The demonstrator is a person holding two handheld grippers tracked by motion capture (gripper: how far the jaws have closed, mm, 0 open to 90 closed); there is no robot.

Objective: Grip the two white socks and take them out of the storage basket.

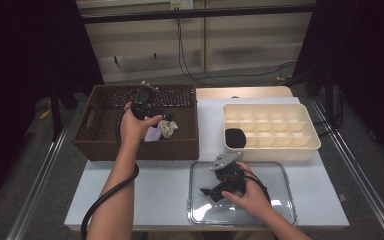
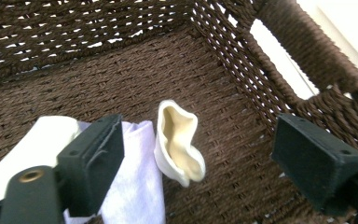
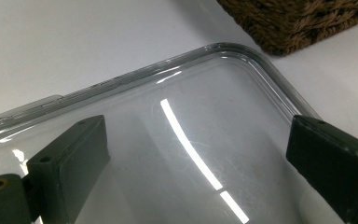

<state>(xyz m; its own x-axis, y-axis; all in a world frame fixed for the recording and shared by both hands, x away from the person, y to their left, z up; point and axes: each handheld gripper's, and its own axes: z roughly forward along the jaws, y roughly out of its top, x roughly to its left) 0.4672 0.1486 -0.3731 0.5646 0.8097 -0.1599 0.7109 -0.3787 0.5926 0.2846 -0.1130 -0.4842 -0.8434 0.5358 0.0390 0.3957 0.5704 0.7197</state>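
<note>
White table: left tool [image 2: 191, 154] spread over cream sock [image 2: 179, 142] (basket [image 2: 307, 60] wall close); right tool [image 3: 200, 172] spread above clear tray [image 3: 242, 51].

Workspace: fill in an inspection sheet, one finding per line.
Surface: white table.
Job's things: cream rolled sock and pale lilac cloth on the floor of the brown woven basket.
Clutter: clear tray; cream divided box with one dark item in a compartment.
Grippers: left tongs open inside the basket, sock between the jaws, untouched; right tongs open over the clear tray.
Cables: one trails along the left forearm; more on the floor behind.
Surroundings: dark curtains at both sides.
</note>
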